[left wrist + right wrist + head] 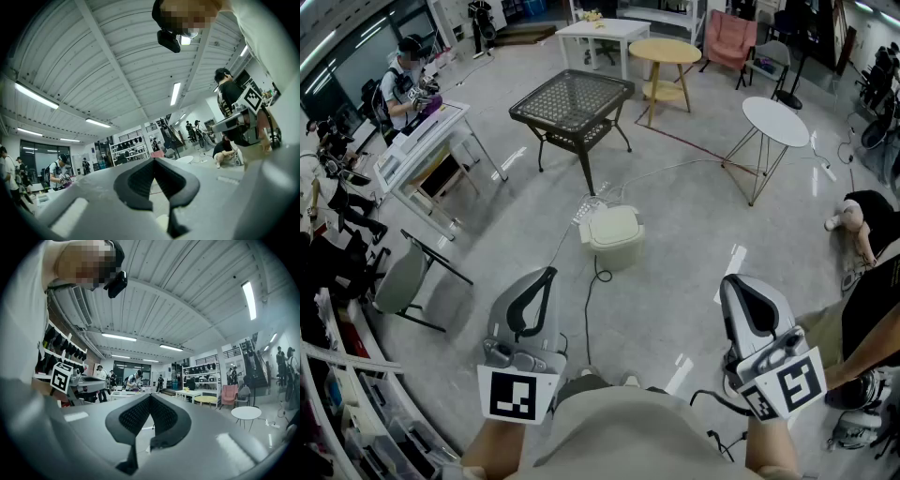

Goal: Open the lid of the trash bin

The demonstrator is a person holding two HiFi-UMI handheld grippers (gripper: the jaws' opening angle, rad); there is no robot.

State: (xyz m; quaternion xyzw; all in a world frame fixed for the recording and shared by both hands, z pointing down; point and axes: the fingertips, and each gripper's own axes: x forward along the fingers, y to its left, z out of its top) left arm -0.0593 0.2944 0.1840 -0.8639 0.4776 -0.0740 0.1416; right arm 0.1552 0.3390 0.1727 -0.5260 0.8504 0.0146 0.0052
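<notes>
The trash bin (612,234) is a small cream box on the grey floor in the head view, a little ahead of me, with its lid down. My left gripper (548,273) is held low, near my body, left of and short of the bin; its black curved jaws meet at the tips with nothing between them. Over on the other side my right gripper (729,279) hangs at a similar height, also shut and empty. Both gripper views look up towards the ceiling; the left gripper (154,160) and right gripper (150,395) show joined tips there.
A black cable (591,300) runs from the bin towards me, and a white power strip (589,208) lies just behind it. Beyond stand a black mesh table (573,98) and a white round table (775,120). A folding chair (408,277) is at left, a crouching person (862,220) at right.
</notes>
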